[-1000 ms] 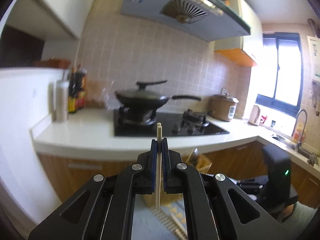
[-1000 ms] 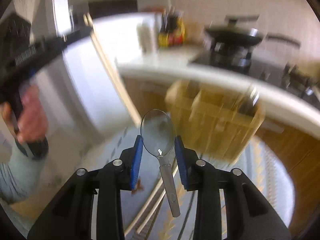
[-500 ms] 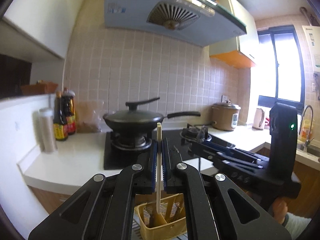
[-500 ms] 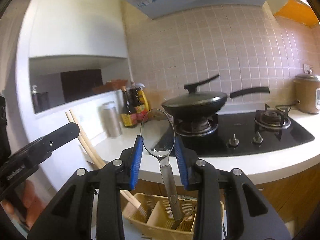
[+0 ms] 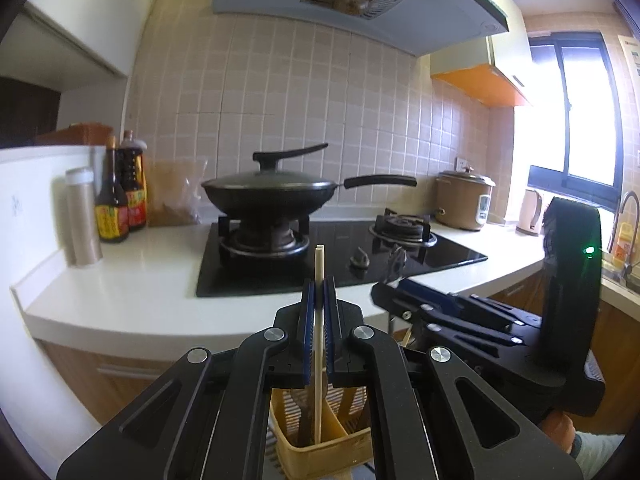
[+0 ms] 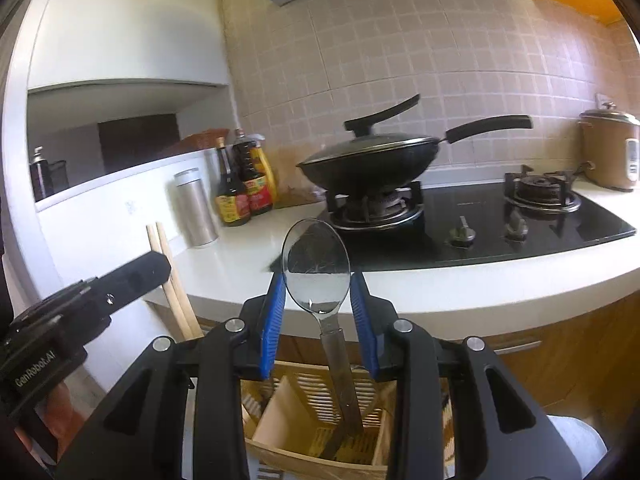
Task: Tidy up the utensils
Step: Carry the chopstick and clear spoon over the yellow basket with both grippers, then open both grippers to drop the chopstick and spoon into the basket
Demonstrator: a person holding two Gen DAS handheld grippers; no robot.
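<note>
Right wrist view: a stiff, slippery metal spoon (image 6: 317,276) is clamped at its bowl by the right gripper (image 6: 318,312) above the yellow utensil basket (image 6: 320,456); chopsticks (image 5: 319,320) are pinched by the left gripper (image 5: 319,300)

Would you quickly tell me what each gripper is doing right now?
Left gripper: shut on the chopsticks.
Right gripper: shut on the spoon.

"GenRobot.AI" in white on black body of left gripper (image 6: 158,266), lower left of right wrist view. Hood (image 5: 360,4) sticker with blue print, too small to read. Bottle (image 6: 232,200) labels red and yellow, print illegible. Poster (image 5: 632,64) by window, heading unreadable. No other legible text.
</note>
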